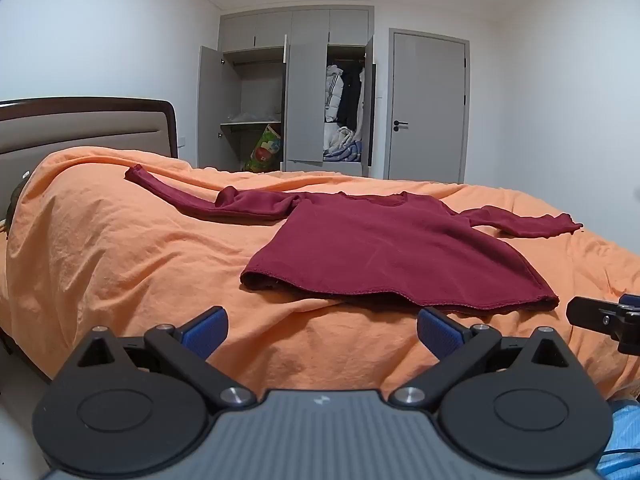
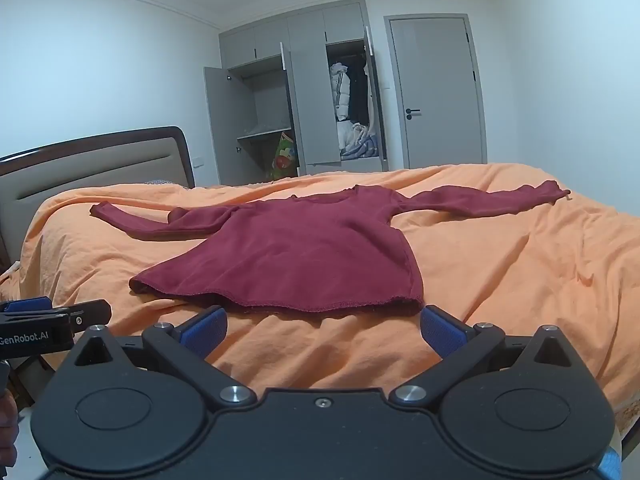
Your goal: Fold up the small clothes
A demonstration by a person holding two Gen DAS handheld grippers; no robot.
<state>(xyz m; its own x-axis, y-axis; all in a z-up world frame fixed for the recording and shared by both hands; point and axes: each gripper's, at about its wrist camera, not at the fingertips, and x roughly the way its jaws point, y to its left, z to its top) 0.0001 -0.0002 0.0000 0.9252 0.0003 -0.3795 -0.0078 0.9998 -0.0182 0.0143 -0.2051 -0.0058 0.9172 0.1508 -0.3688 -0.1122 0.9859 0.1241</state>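
Note:
A dark red long-sleeved top [image 1: 384, 248] [image 2: 296, 252] lies spread flat on the orange bedspread [image 1: 120, 248] [image 2: 500, 264], both sleeves stretched out to the sides and the hem toward me. My left gripper [image 1: 322, 332] hovers open just short of the hem's left half, nothing between its blue pads. My right gripper [image 2: 323, 330] is open too, just in front of the hem's right corner. Each gripper's tip shows at the edge of the other's view: the right gripper [image 1: 600, 320] and the left gripper [image 2: 56, 320].
A padded headboard [image 1: 80, 128] [image 2: 100, 164] rises at the left. Behind the bed stands a grey wardrobe [image 1: 296, 92] [image 2: 304, 92] with open doors and hanging coats, and a closed grey door [image 1: 426, 108] [image 2: 440, 92] to its right. A hand [image 2: 6, 428] shows at lower left.

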